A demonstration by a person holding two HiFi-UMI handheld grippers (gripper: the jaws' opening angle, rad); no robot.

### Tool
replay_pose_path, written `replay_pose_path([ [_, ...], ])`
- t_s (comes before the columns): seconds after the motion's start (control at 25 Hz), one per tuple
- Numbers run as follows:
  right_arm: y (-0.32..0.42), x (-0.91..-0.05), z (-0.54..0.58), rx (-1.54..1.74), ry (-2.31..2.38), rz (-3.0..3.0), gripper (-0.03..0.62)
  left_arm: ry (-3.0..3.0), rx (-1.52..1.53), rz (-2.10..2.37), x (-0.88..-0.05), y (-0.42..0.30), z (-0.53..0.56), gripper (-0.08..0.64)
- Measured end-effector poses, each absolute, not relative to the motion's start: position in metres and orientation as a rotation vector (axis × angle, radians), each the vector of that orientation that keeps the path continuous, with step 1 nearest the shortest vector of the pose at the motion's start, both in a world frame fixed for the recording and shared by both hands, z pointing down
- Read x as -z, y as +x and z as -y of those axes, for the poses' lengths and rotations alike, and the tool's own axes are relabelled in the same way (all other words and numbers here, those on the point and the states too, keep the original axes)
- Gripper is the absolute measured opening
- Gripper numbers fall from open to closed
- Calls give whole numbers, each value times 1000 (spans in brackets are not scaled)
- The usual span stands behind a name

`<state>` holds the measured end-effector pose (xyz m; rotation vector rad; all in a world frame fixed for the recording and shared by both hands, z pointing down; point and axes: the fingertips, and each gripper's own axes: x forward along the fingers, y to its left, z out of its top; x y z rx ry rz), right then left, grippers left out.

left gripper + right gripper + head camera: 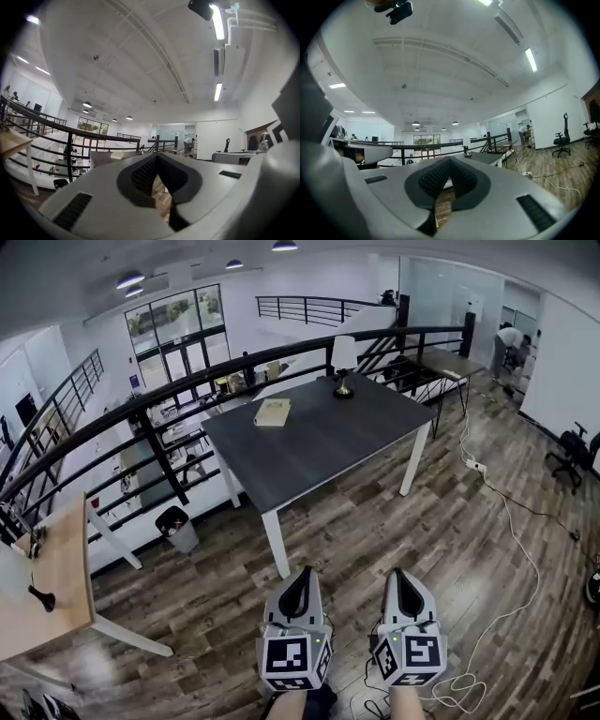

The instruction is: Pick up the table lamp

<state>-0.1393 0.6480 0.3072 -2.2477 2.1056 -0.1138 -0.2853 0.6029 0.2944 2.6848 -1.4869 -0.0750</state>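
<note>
Dark table (319, 446) bears table lamp (343, 367), details indistinct.

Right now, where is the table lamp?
In the head view, the table lamp stands at the far edge of the dark table, beside the railing, right of the book.

Left gripper (304, 574): pointing level, jaws pressed together. Right gripper (399, 575): alongside, parallel, pointing level, jaws pressed together.
</note>
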Motion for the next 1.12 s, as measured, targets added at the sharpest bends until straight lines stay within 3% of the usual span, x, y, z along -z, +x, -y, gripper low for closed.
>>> replay_pose_path([
  [1.12, -119, -317, -478, 116, -2288, -2097, -8, 2676, 75, 1460, -305, -265, -429, 20],
])
